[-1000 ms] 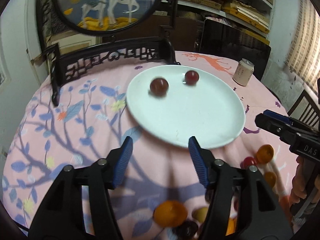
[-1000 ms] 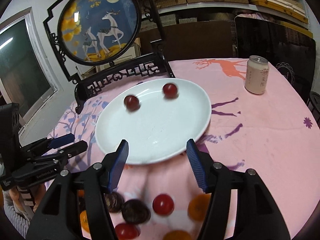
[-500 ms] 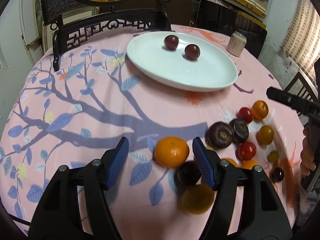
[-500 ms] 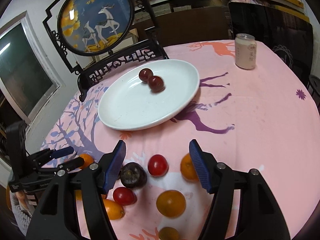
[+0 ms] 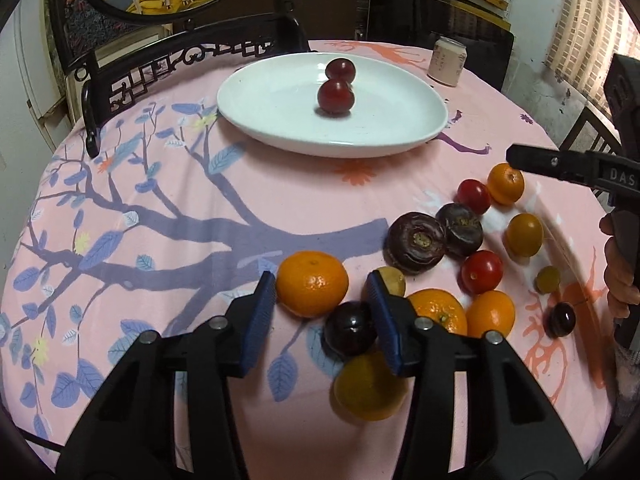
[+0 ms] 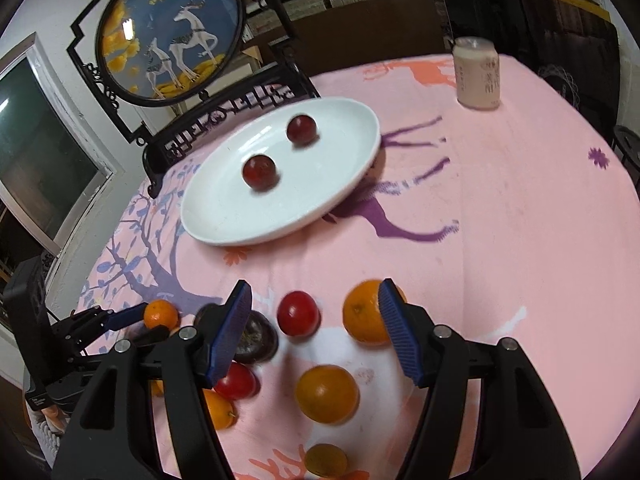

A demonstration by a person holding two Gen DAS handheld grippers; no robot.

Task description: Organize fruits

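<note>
A white plate (image 5: 280, 136) (image 6: 224, 220) holds two dark red plums (image 5: 336, 96) (image 6: 260, 171). Near the table's front edge, several loose fruits lie on the cloth: oranges, red tomatoes, dark purple fruits and yellow ones. My left gripper (image 5: 320, 292) is low over them and its jaws are closing. A tangerine (image 5: 312, 283) (image 6: 161, 314) sits between the pads with small gaps on both sides, and a dark plum (image 5: 350, 328) lies just behind it. My right gripper (image 6: 315, 286) is open around a red tomato (image 6: 298, 313), with an orange (image 6: 364, 312) against its right pad.
A pale drink can (image 5: 447, 62) (image 6: 478, 74) stands at the far right of the round table. A black carved stand with a round deer picture (image 6: 172, 36) rises behind the plate. A person's hand (image 5: 620, 280) holds the right gripper's handle.
Both grippers have pulled back from the plate and sunk over the loose fruits. The left jaws have narrowed around the tangerine. The right jaws stay about as wide.
</note>
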